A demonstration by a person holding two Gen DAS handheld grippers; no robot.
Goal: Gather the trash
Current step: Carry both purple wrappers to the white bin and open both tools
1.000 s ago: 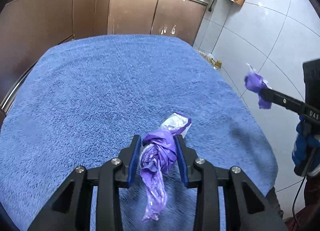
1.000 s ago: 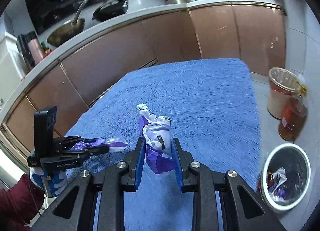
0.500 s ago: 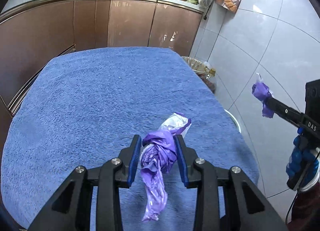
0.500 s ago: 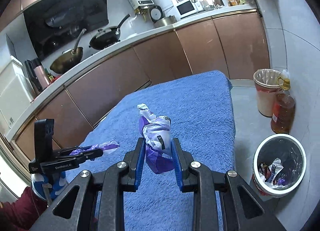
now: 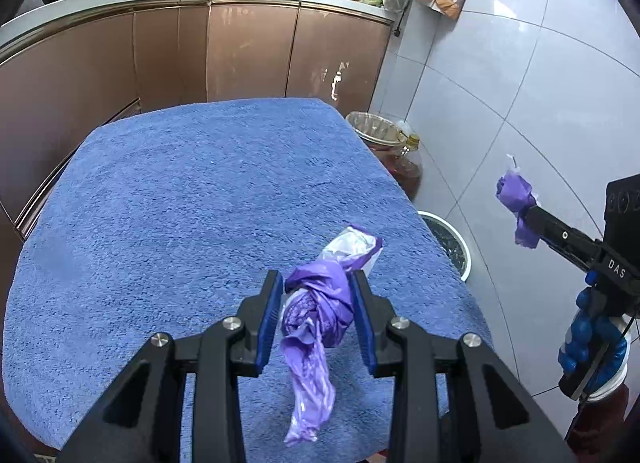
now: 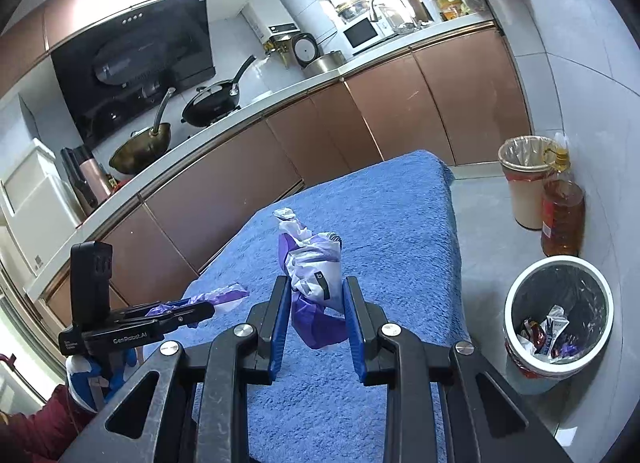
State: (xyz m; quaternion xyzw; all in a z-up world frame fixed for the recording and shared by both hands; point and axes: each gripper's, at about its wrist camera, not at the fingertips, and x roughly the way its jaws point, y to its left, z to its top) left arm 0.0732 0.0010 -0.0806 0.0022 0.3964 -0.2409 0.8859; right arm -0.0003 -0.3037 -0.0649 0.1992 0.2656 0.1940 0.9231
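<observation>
Two hand-held grippers: each is clamped on a wad of trash, raised above the blue-towelled bench.
Left hand-held gripper: blue pads pressed on either side of a twisted purple plastic wrapper — a pale white end juts forward past the fingertips and a crumpled tail hangs down between the black arms.
Right hand-held gripper: jaws pinched on a crumpled white-and-purple packet; its white twisted end stands up above the fingertips, and a purple flap droops below.
Right gripper seen from the left wrist view: it sits out past the bench's right edge, over the tiled floor, with its packet at the tip.
Bench: covered by the blue towel; no loose trash shows on the visible part.
White bin: on the floor just off the bench's right side, black liner inside — several crumpled wrappers already lie in it.
Oil bottle: amber, standing just beyond the white bin, beside a lined tan bin.
Far back: brown kitchen cabinets with a wok and a black pan on the stove.
</observation>
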